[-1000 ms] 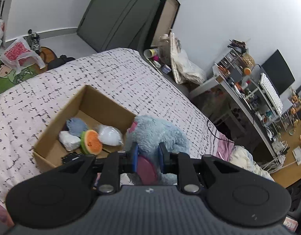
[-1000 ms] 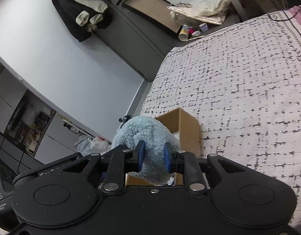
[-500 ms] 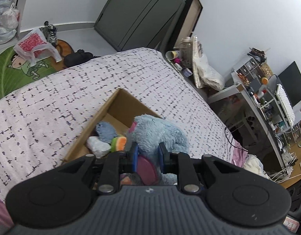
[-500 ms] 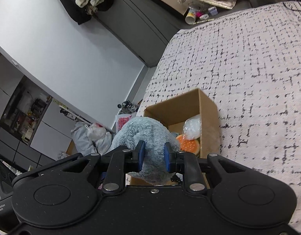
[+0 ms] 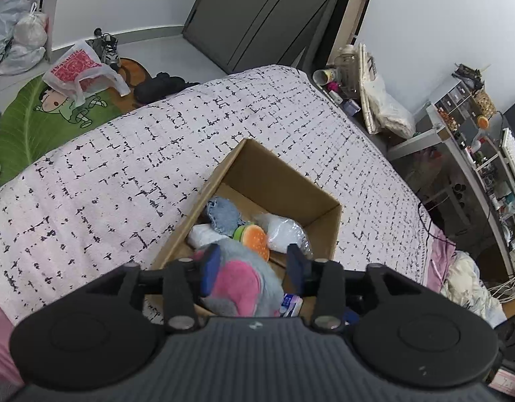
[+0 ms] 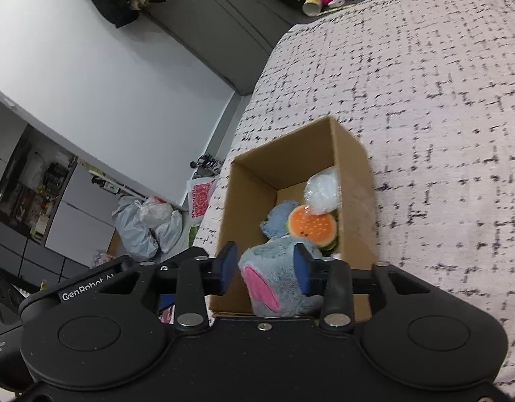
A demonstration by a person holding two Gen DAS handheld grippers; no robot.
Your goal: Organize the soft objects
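1. Step: dropping plush [image 5: 239,281] into box [image 5: 277,181] mid-bed.
2. Left tongs [image 5: 251,266] and right tongs [image 6: 266,269] both spread, plush loose between.
3. Next: lift tongs clear.

Left gripper [image 5: 252,269] wide open over cardboard box [image 5: 277,174] on bed [image 5: 123,174]. Blue-pink plush toy [image 5: 239,283] sits between fingers. Burger toy [image 5: 252,239], white bag [image 5: 285,232] inside box.
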